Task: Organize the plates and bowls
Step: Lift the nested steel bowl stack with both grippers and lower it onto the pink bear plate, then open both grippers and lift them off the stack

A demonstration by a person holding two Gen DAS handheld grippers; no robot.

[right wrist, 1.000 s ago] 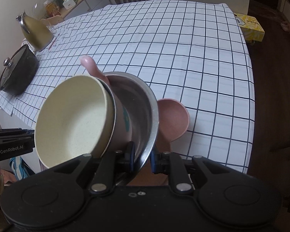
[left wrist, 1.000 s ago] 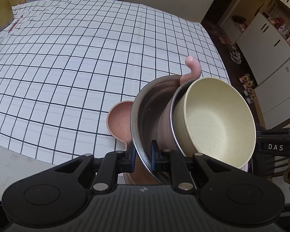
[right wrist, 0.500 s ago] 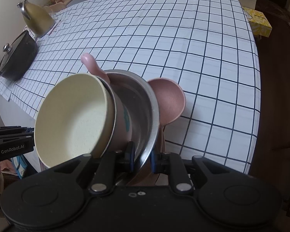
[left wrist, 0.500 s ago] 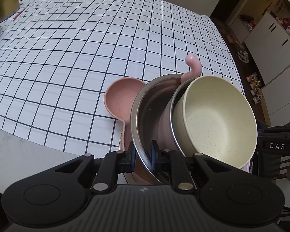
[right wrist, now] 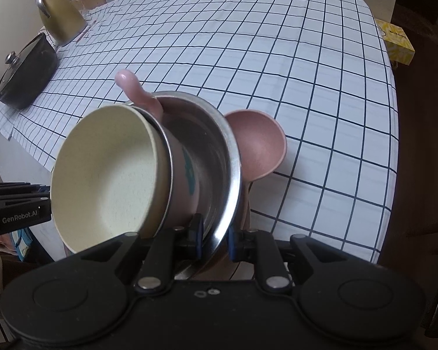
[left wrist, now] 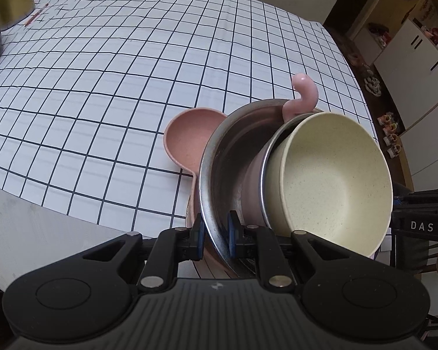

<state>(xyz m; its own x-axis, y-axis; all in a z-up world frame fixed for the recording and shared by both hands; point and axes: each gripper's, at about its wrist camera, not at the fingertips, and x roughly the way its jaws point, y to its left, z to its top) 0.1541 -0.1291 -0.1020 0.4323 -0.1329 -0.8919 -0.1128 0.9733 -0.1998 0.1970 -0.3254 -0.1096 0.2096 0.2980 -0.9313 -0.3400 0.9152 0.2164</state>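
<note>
Bowl stack (left wrist: pixel 330 175) lowered, "DAS", "GenRobot.AI" labels

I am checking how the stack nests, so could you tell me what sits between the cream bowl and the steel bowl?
A pink cup with a curled handle sits between the cream bowl and the steel bowl; the right wrist view shows it best.

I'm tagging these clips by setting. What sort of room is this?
Most likely a home kitchen or dining area: a table under a checked tablecloth, a kettle beside a lidded black pot, and white cabinets along the wall.
</note>
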